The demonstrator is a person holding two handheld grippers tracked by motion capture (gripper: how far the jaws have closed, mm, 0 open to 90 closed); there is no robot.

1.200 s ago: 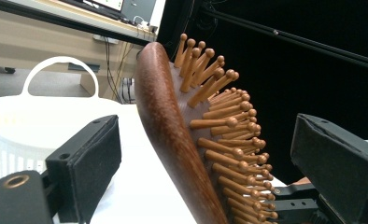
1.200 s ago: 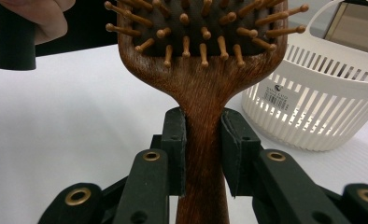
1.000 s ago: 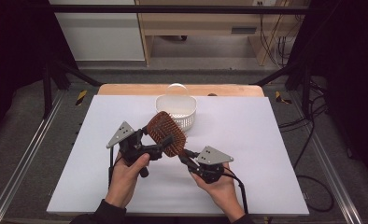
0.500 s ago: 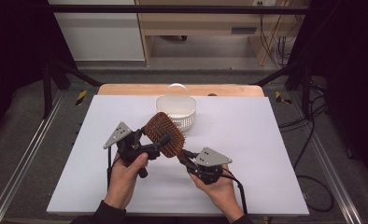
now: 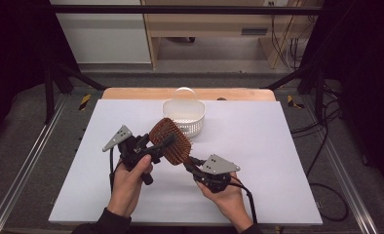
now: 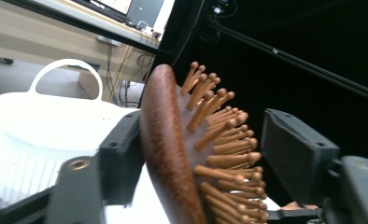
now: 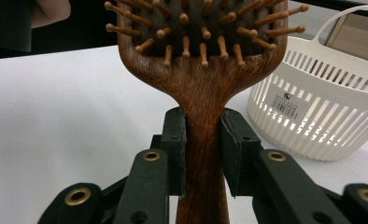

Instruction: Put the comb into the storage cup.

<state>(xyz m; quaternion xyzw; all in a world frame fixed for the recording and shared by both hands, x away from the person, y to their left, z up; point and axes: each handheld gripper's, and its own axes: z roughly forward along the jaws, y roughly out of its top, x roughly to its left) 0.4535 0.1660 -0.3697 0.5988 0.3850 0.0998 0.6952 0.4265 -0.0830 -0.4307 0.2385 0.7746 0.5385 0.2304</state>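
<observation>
Two hands enter from the near edge of the white surface (image 5: 287, 146), forearms angled inward so the tools meet over its middle. The right tool (image 5: 192, 166) points up and away from the person; its jaws are clamped on the narrow wooden handle of the hairbrush (image 5: 170, 141), pads flat against both sides of the neck (image 7: 203, 140). The brush is held clear of the surface, its oval head raised and tilted, just in front of the white basket (image 5: 184, 116). The left tool (image 5: 163, 144) lies nearly level, reaching in from the left with the brush head between its jaws, which have just been closing. In the left gripper view, one pad sits against the smooth back of the head (image 6: 166, 154), while the other stands beside the bristle tips; contact there cannot be told. The brush is dark reddish-brown wood with visible grain; its bristles are round-tipped wooden pegs on a dark cushion. The basket is slotted plastic with an arched handle.
</observation>
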